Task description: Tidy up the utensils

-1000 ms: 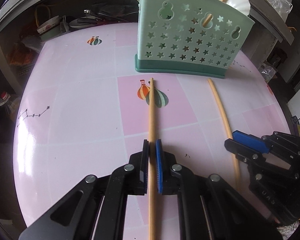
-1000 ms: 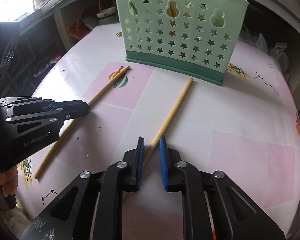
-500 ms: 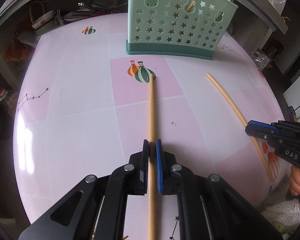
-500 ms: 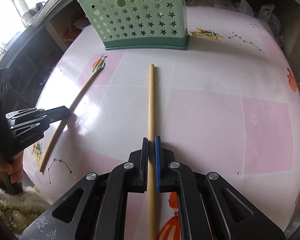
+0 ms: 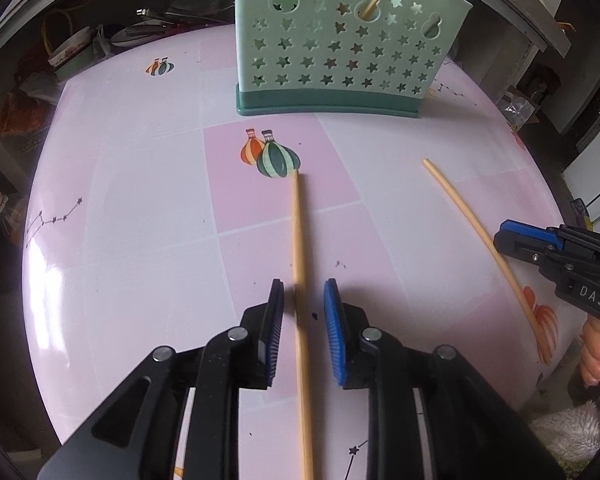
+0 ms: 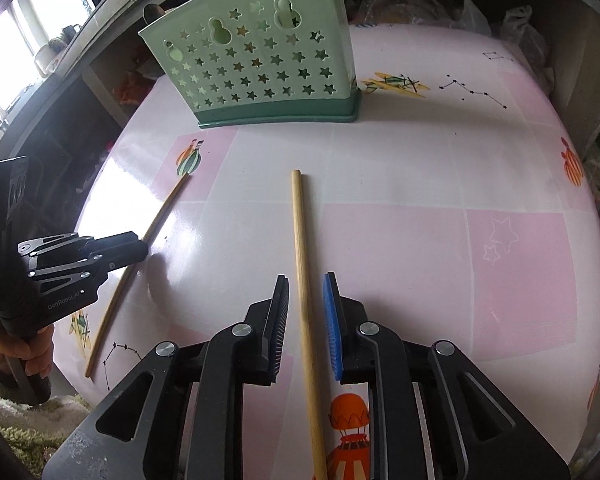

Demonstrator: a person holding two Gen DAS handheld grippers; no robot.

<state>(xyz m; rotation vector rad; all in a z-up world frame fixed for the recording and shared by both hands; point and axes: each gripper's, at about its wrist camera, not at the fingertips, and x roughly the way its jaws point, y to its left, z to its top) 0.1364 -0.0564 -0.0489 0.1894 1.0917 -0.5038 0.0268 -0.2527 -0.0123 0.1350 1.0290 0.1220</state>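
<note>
Two wooden chopsticks lie on the round pink table. My left gripper (image 5: 303, 292) is open, its jaws on either side of the left chopstick (image 5: 298, 240), which lies on the table. My right gripper (image 6: 306, 284) is open, its jaws on either side of the right chopstick (image 6: 302, 240), which also lies flat. A green utensil holder (image 5: 340, 48) with star holes stands upright at the far side and holds spoons and chopsticks. Each gripper shows in the other's view: the right (image 5: 504, 236), the left (image 6: 140, 246).
The table (image 5: 120, 200) has a curved edge close on all sides. Cluttered shelves and bowls (image 5: 68, 48) lie beyond the far left. Plastic bags (image 6: 500, 20) sit at the far right. A fuzzy rug (image 5: 568, 432) is below the table edge.
Both grippers were shut on their chopsticks half a second ago and have now opened. The chopsticks rest on the table between the jaws.
</note>
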